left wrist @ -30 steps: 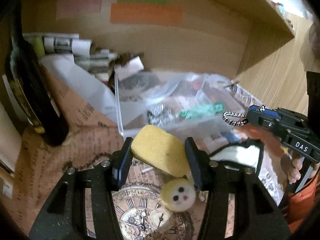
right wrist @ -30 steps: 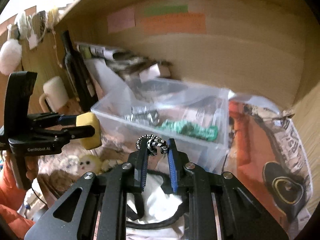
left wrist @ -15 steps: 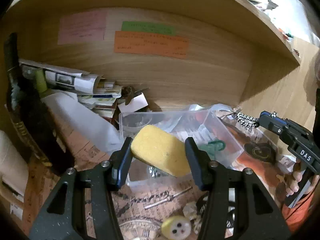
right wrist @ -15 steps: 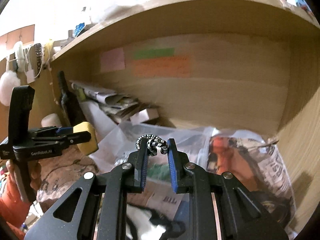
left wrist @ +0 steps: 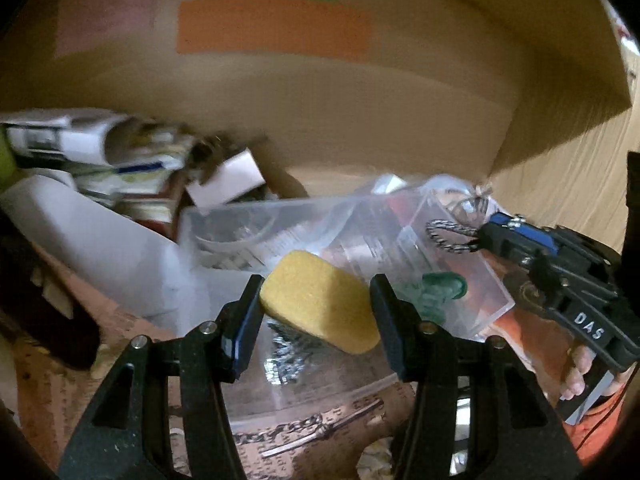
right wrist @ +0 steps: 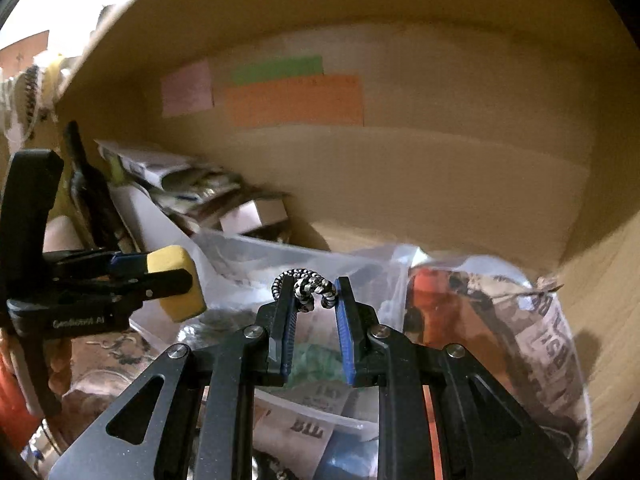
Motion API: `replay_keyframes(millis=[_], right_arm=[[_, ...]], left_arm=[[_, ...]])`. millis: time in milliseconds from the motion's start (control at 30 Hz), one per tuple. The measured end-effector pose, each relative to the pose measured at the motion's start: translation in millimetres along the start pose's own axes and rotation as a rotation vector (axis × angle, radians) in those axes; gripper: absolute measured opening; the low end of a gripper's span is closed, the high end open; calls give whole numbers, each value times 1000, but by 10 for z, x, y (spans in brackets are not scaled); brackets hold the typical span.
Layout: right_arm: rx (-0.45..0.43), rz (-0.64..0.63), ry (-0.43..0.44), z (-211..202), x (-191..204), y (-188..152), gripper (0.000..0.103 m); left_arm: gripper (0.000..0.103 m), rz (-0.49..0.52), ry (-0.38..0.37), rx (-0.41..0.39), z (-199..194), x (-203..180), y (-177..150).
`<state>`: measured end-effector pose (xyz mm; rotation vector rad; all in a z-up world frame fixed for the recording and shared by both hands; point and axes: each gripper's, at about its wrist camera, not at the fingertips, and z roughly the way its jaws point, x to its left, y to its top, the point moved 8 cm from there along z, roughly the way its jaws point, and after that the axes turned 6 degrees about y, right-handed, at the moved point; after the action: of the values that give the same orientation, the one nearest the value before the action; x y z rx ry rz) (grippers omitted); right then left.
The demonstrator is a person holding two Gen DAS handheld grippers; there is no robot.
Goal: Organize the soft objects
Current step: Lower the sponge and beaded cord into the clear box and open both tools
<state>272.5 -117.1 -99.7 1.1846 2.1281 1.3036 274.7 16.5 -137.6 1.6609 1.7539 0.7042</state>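
My left gripper is shut on a yellow sponge and holds it above the near edge of a clear plastic bin. The sponge also shows in the right wrist view. My right gripper is shut on a black-and-white coiled hair tie, held over the same bin. In the left wrist view the hair tie hangs from the right gripper's tip above the bin's right side. A green soft item and metal chains lie inside the bin.
The bin sits in a wooden shelf nook with coloured paper notes on the back wall. Rolled papers and boxes pile at the back left. A dark bottle stands at the left. Printed newspaper covers the shelf floor.
Both grippers moved forward and down toward the bin. The sponge now hangs over the bin's near edge, and the hair tie is over its right side. The yellow plush face has left view.
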Motion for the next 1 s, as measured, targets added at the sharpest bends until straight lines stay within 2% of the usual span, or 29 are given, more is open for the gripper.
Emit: replay_keyframes(millis=[333,567,700,867,1000], right_arm=[[167,2,-14,482,-56,-290,17],[213,-28,-22,531,-7,-404,20],[197,-31,-19,494,4,-382,32],[171,-28,-13,386,7,-322,43],[123,-27,-11,238,31,-209,57]], left_arm=[[52,92,-14,99,385,-189,-133],[58,100,-14,121,483,-198,-167],[64,91,-29,130,439,-174,-170],[72,83,-20,87,262,-121,-128],[77,68,-19,35,61,-78,-69]])
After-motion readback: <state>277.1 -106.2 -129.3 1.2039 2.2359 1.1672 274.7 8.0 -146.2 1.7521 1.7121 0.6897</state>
